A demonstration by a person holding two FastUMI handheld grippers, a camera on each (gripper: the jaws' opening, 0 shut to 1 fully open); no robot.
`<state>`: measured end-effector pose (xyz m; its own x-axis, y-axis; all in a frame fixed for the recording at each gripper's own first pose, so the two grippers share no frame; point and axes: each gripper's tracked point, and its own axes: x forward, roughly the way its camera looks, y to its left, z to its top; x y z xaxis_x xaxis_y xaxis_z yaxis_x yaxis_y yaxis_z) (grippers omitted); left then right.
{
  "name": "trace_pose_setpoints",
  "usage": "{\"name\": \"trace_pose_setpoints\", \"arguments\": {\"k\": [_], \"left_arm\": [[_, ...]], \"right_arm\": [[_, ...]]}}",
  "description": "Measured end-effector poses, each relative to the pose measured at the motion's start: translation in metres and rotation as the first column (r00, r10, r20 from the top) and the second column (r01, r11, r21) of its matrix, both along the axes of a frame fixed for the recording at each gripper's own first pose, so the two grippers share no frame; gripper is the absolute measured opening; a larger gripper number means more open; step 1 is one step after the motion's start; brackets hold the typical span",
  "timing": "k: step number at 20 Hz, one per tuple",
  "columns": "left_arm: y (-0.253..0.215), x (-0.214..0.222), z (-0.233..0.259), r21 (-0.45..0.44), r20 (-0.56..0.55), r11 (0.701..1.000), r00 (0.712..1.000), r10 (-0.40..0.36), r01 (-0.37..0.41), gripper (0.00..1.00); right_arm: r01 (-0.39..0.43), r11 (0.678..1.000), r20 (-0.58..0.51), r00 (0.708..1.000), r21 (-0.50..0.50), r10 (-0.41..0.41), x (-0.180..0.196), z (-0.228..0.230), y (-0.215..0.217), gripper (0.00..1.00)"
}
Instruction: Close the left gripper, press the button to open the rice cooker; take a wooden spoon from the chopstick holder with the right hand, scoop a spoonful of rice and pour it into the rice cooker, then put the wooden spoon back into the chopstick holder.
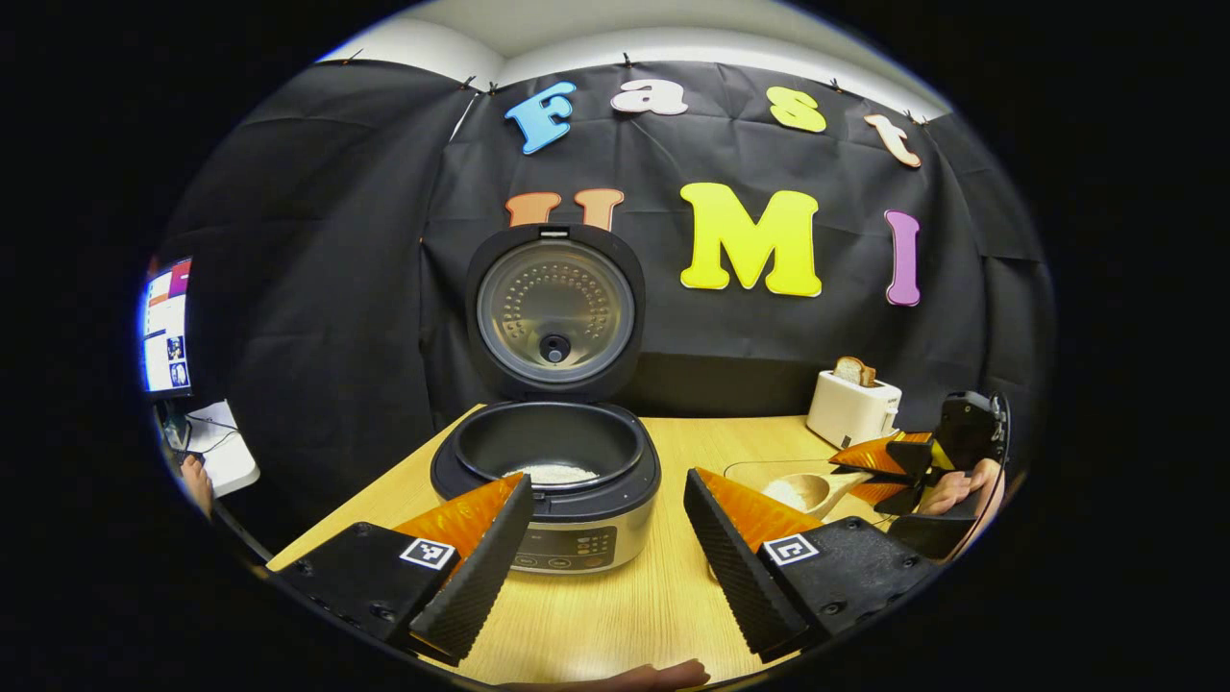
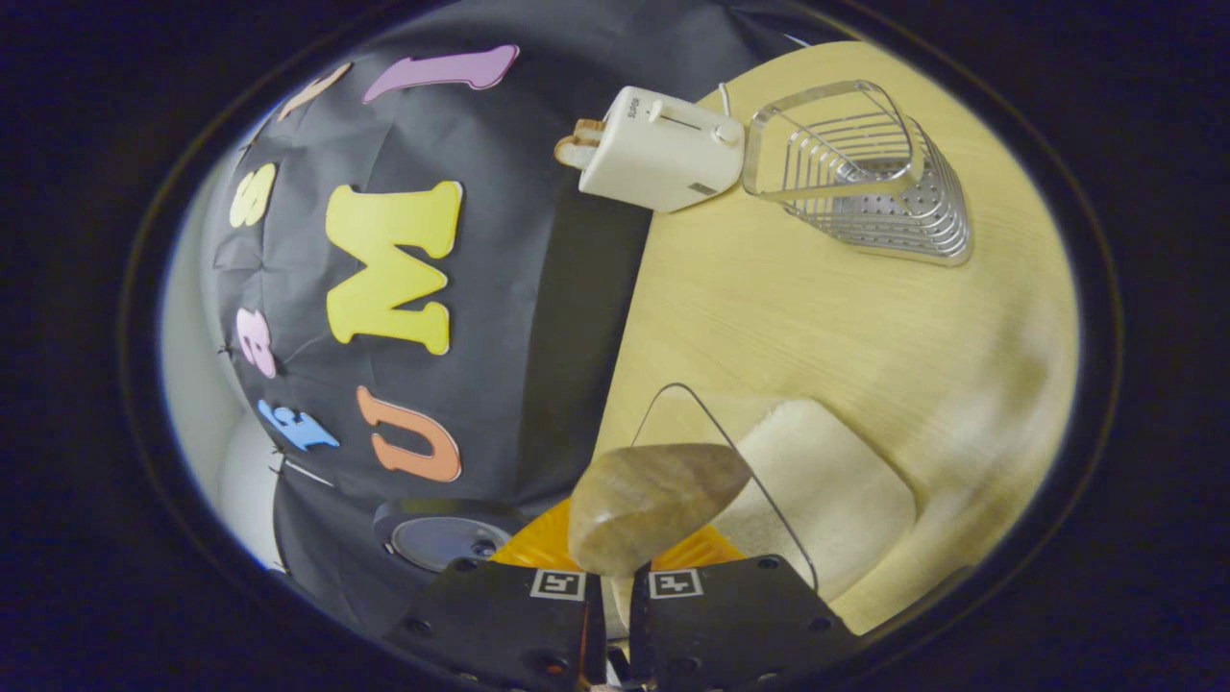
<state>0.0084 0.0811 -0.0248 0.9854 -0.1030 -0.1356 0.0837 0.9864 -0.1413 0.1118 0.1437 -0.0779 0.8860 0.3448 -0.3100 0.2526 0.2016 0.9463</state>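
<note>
The rice cooker (image 1: 562,509) stands open, its lid (image 1: 554,312) upright, with a little rice (image 1: 553,473) at the bottom of the pot. My left gripper (image 1: 607,481) is open just in front of the cooker, a finger at each side, holding nothing. My right gripper (image 1: 879,471) is shut on the handle of the wooden spoon (image 1: 802,490), whose bowl carries rice above a clear glass container (image 1: 759,468). In the right gripper view the spoon (image 2: 653,505) sticks out from my right gripper (image 2: 615,567) over the rice in the container (image 2: 817,481). The wire chopstick holder (image 2: 855,173) stands beyond it.
A white toaster (image 1: 850,408) with a slice of bread stands at the back right of the wooden table (image 1: 615,615), next to the chopstick holder; it is also the toaster (image 2: 658,149) in the right gripper view. A screen (image 1: 166,327) hangs at the far left.
</note>
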Motion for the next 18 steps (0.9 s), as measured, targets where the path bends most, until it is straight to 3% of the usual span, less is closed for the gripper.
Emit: {"name": "trace_pose_setpoints", "arguments": {"k": [9, 18], "left_arm": [[0.024, -0.002, 0.002, 0.018, 0.018, 0.999, 0.999, 0.031, -0.031, 1.0], [0.058, -0.014, 0.013, 0.068, 0.081, 0.995, 0.995, 0.066, -0.071, 1.0]], "right_arm": [[0.026, 0.996, 0.102, 0.994, 0.082, -0.034, 0.004, 0.065, -0.01, 0.1], [0.004, 0.987, 0.194, 0.98, 0.161, -0.035, 0.018, 0.133, 0.029, 0.09]]}}
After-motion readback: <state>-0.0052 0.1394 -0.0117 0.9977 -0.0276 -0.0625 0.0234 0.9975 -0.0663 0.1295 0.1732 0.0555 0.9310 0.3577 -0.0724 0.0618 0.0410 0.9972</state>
